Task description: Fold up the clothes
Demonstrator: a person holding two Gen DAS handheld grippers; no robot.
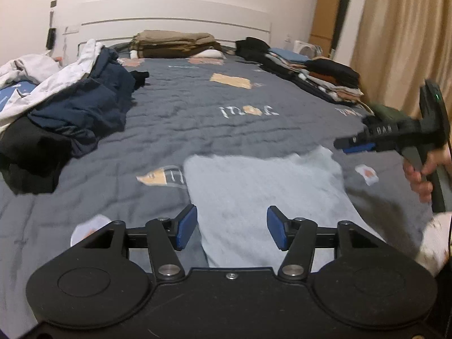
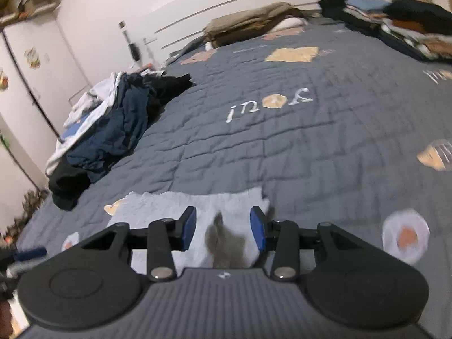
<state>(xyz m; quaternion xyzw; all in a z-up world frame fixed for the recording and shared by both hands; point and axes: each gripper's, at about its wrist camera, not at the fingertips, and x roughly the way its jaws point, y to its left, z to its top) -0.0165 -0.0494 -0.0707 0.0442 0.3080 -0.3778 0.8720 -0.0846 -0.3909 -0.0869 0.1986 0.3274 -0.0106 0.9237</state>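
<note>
- The left gripper point(image 1: 231, 227) hangs over the bed point(image 1: 197, 130) with its blue fingers point(image 1: 186, 226) spread wide and nothing between them; the pale blue cloth point(image 1: 254, 195) lies flat on the quilt right ahead of and beneath the fingers, its near edge running under the gap between them.
- Off to the right of the left fingers, the right gripper point(image 1: 343, 144) is held in a hand point(image 1: 421, 175) above the far right corner of the cloth; from this side it is blurred and I cannot tell there how its fingers stand.
- In the right wrist view the right gripper point(image 2: 223, 227) shows its own fingers point(image 2: 257, 227) parted and empty; the cloth point(image 2: 169, 209) lies just ahead of and below them, spreading further to their left than to their right; a dark shadow falls on the cloth between the fingers.
- Left of both pairs of fingers, well apart from the cloth, an unfolded heap point(image 1: 76, 104) of navy, black and white garments lies at the bed's edge; the same heap point(image 2: 113, 130) shows in the right wrist view.
- Far ahead and to the right of the fingers, folded stacks point(image 1: 316, 76) sit in a row along the bed's far right side; straight ahead by the headboard point(image 1: 175, 19) lies a tan pile point(image 1: 172, 42).
- A curtain point(image 1: 401, 42) hangs at the far right beyond the stacks.
</note>
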